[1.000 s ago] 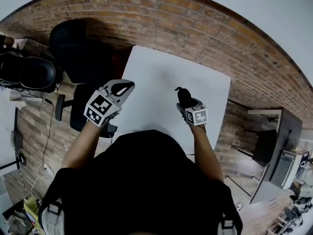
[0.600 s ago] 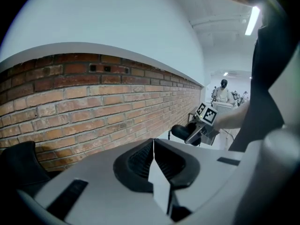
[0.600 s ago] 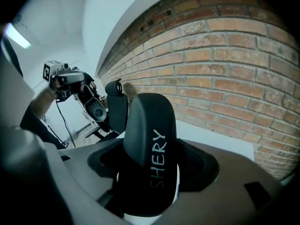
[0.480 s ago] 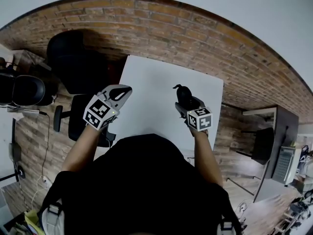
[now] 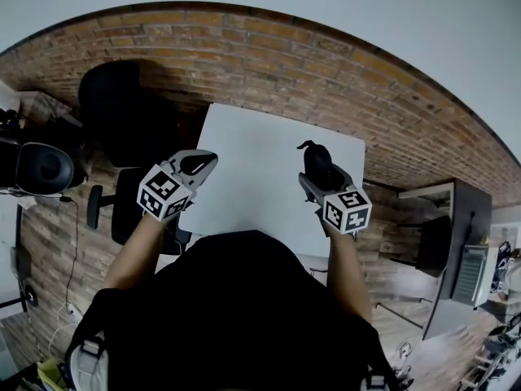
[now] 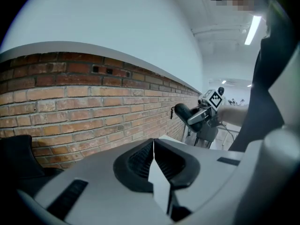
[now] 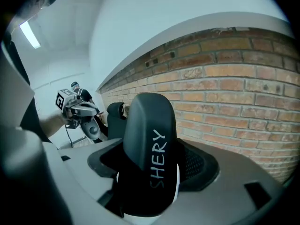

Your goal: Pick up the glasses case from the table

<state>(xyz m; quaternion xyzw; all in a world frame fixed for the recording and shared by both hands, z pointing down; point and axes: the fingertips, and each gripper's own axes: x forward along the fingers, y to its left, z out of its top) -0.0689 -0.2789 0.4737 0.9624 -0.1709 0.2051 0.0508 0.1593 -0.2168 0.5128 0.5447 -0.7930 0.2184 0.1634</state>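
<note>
At left, near a black office chair (image 5: pixel 122 108), our left gripper (image 5: pixel 203 163) hovered over the white table's (image 5: pixel 252 149) edge, its jaws pressed together on nothing. At right, our right gripper (image 5: pixel 316 176) had its jaws clamped wide around the black glasses case (image 7: pixel 152 144), lettered SHERY, which we held clear of the tabletop, pointing toward the brick wall (image 7: pixel 243 78).

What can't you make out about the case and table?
- The glasses case, right gripper view: lower end hidden inside the right tongs.
- The small piece at the case's tip, head view: too small to identify.
- The table, head view: near edge hidden behind the person's dark top.
</note>
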